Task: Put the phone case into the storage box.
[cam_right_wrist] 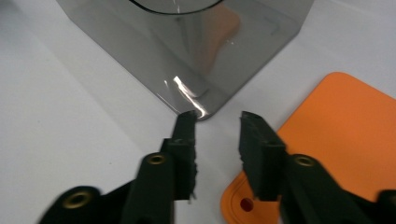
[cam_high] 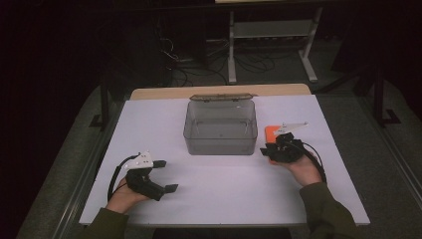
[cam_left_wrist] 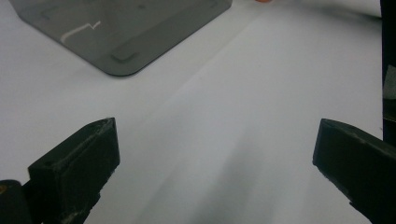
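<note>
Beside the grey box's (cam_high: 220,127) right wall on the bench (cam_high: 224,191), the orange lid (cam_right_wrist: 343,135) lies flat under the right gripper (cam_right_wrist: 217,119); fingers slightly parted, empty. Lower onto the lid's edge, then close. Left gripper (cam_left_wrist: 215,154) gapes wide, empty. Right gripper view reveals the lid's corner hole; high view hides it.
</note>
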`<state>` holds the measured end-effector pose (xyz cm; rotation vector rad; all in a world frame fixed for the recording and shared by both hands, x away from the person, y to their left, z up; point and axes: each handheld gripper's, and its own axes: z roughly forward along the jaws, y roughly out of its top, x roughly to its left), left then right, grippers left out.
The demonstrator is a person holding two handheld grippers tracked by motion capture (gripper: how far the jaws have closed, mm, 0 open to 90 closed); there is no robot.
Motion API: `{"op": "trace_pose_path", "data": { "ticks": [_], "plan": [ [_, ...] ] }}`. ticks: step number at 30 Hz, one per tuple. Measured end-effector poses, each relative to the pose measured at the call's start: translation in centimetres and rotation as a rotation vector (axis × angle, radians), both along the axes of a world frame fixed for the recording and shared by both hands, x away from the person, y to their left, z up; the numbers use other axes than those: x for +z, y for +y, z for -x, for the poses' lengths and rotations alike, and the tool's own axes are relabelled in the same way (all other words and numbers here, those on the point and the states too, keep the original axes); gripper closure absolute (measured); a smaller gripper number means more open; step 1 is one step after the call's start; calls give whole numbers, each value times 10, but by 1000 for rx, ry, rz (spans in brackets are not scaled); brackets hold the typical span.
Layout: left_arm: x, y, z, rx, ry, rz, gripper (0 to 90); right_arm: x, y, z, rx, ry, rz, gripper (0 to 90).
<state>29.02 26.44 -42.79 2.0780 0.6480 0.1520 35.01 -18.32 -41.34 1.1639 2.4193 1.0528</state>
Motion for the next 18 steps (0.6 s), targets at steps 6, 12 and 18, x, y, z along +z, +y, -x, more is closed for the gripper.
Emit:
{"op": "trace_pose_path", "data": {
  "ticks": [6,12,18],
  "plan": [
    [0,0,0,1,-1,-3,0,-4,3,-6,2,25,25,874],
    [1,0,0,-1,-4,-2,0,-10,6,-9,11,61,62,888],
    [1,0,0,-2,-6,-3,0,-14,8,-9,7,83,93,889]
  ]
}}
